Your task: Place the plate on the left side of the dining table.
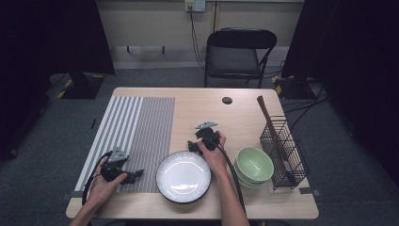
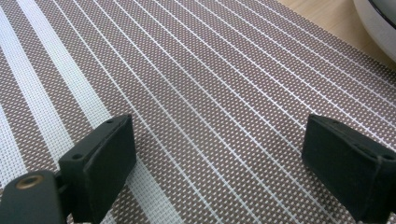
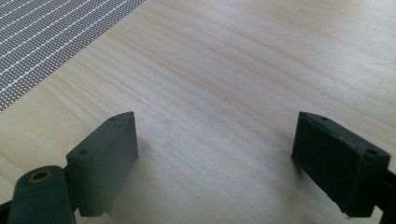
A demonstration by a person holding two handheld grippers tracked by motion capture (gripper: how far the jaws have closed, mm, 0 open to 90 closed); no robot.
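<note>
I held my left gripper [image 1: 134, 175] low over the near part of the striped mat [image 1: 141, 127], just left of the plate [image 1: 183, 177]. Its jaws stood spread wide with nothing between them, as the left gripper view made plain: both black jaws hung over the woven mat [image 2: 196, 93], and a sliver of the plate's white rim [image 2: 380, 25] showed at the far right corner of that view. My left hand [image 1: 106, 181] gripped the tool from the near side, its cable looping back toward me.

My right gripper [image 1: 192, 146] sat over bare table [image 1: 235, 117] just beyond the far edge of the plate, pointing left toward the mat. Its jaws were spread apart too and pinched nothing; in the right gripper view they hovered over plain wood [image 3: 233, 93], with a corner of the mat [image 3: 51, 32] at the upper left. My right hand [image 1: 214, 150] lay close to the plate's far right rim; I could not tell whether it touched.

The plate lay near the front edge of the table, between my two hands, empty and untouched by either tool. Right of it stood the stacked green bowls [image 1: 254, 165], and right of those the wire rack [image 1: 284, 150], with a brown stick [image 1: 264, 113] leaning out of its far end.
</note>
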